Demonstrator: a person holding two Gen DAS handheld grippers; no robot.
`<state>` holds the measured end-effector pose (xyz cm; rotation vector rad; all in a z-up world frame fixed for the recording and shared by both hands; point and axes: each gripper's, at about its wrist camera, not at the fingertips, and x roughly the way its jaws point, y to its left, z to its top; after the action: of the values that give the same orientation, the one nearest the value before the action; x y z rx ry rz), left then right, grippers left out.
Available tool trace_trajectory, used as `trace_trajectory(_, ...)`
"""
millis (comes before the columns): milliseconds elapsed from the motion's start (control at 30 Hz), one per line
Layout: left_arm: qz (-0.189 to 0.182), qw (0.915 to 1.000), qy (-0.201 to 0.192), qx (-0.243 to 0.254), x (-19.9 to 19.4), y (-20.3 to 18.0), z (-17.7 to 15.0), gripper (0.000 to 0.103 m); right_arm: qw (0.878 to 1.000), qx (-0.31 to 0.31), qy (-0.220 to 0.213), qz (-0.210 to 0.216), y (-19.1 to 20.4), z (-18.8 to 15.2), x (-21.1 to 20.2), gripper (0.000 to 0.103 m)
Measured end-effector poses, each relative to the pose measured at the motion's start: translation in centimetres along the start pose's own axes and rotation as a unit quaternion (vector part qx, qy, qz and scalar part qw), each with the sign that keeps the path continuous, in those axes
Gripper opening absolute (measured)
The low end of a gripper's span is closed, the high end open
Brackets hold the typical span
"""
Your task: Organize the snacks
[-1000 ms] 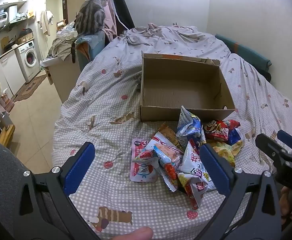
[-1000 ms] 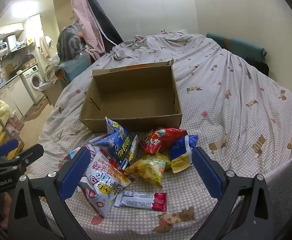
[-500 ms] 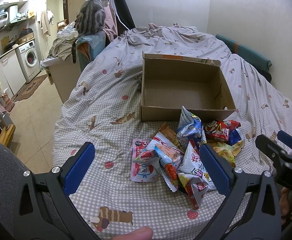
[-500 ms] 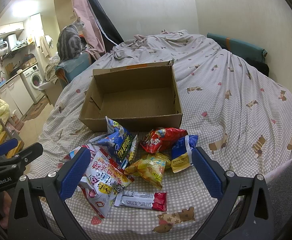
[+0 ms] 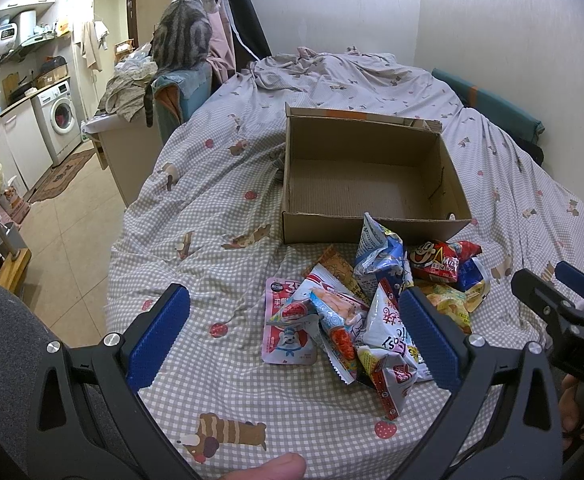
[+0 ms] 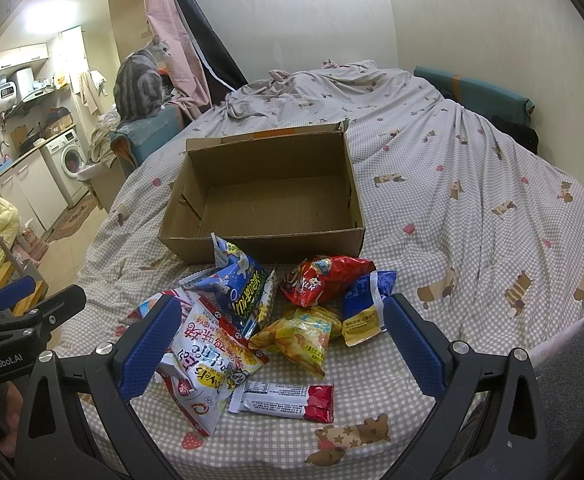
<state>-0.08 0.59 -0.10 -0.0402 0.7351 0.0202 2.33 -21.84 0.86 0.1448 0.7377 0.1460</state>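
The snacks (image 6: 276, 320) are heaped on the bed (image 6: 472, 208) at 6 o'clock of the empty box (image 6: 268, 196), while both grippers, left (image 5: 296, 336) and right (image 6: 280, 344), are held spread wide above the heap, grasping nothing.

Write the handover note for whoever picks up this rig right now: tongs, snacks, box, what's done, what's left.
Left tongs: open, empty, over the near left of the snack pile.
Right tongs: open, empty, over the near side of the pile.
Cardboard box: open on the bedspread, nothing in it.
Snacks: all loose in front of the box, including the red bag, yellow bag and red-and-white bar.
Done: nothing packed.
Left: move every packet into the box.
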Motion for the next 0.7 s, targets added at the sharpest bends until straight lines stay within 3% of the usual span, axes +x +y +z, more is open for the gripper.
trace_trajectory(700, 0.004, 1.0, -0.001, -0.002, -0.4, 0.52, 0.42, 0.103, 1.0, 0.001, 0.001, -0.001, -0.12, -0.11, 0.13, 0.103)
